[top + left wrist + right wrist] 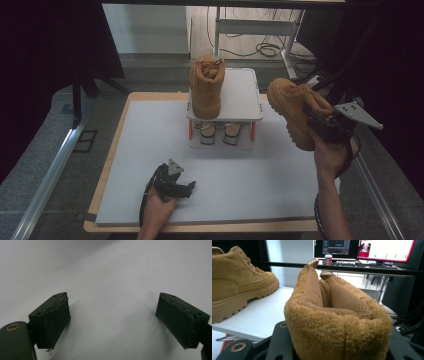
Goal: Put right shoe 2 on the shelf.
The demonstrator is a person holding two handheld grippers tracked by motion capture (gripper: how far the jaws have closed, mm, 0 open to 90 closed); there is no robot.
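Boot held off the table at the right, tilted with its lugged sole facing out, apparently bound for the free half of the rack's top shelf beside its mate. Right gripper clamps its collar. Left gripper: jaws wide, nothing between them, resting idle over the white mat. Right gripper view: tan suede, padded mesh-lined collar pinched between the jaws.
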